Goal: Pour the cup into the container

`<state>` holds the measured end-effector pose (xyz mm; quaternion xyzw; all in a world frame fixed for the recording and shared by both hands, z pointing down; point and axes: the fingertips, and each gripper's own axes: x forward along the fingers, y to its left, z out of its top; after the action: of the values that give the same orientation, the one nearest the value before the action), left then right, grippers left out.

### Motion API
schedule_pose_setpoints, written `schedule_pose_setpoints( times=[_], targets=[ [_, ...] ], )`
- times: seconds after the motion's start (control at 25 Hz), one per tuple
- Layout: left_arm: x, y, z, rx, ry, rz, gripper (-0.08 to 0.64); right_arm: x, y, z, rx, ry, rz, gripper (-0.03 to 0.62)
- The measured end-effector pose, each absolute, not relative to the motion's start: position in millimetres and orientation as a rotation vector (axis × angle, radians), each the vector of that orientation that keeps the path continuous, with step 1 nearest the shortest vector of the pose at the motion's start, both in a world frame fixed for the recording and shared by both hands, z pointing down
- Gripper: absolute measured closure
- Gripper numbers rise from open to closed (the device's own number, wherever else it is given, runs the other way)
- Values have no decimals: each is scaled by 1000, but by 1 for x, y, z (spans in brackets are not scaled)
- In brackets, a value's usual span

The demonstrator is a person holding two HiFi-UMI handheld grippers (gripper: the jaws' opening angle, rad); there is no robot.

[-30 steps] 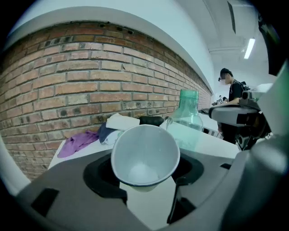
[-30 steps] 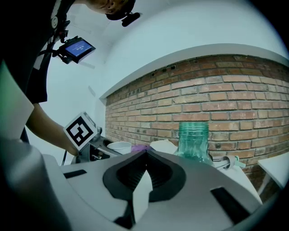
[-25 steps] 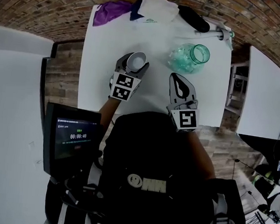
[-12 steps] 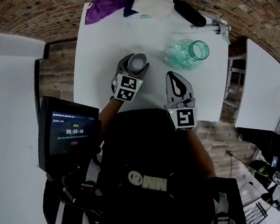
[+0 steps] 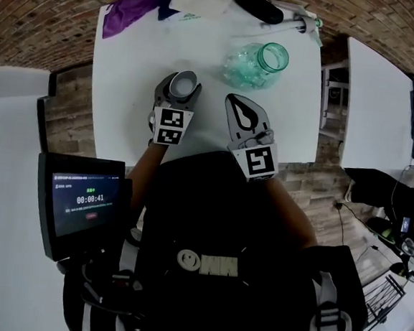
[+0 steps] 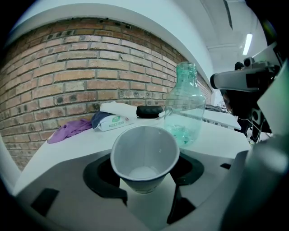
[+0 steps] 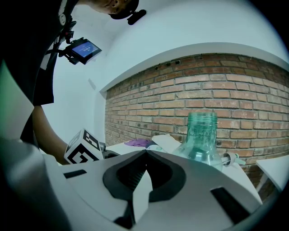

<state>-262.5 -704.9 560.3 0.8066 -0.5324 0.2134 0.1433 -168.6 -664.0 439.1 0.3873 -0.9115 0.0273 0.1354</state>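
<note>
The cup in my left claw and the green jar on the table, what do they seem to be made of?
The cup looks like paper: matte white walls with a thin rolled rim. The jar is clear, green-tinted and glossy, with the wall showing through it and a threaded neck. It could be glass or hard plastic; I can't tell which.

The person wears a black top (image 5: 216, 220) with a round white emblem and blocky white lettering on the front; grey webbing straps (image 5: 327, 319) with buckles sit at the near right, and a short black sleeve (image 7: 43, 76) shows in the right gripper view. The left gripper (image 5: 183, 80) and right gripper (image 5: 237, 102) have pale grey jaws with black inner recesses; each carries a white cube (image 5: 169, 125) printed with black square markers.
</note>
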Motion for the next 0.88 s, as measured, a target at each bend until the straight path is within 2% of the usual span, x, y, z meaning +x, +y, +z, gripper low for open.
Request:
schedule_pose_setpoints(
  times=[0.6,0.76,0.88],
  targets=[
    [-255,-703,560,2381,-1554,612,255,-158,-664,432,1180,-2650,90,591],
    [-252,-706,558,2405,-1532,551,109,-153,-667,432,1199,-2645,89,592],
    [-252,-706,554,2431,-1519,511,61,-154,-667,431,1204,-2647,87,591]
  ],
)
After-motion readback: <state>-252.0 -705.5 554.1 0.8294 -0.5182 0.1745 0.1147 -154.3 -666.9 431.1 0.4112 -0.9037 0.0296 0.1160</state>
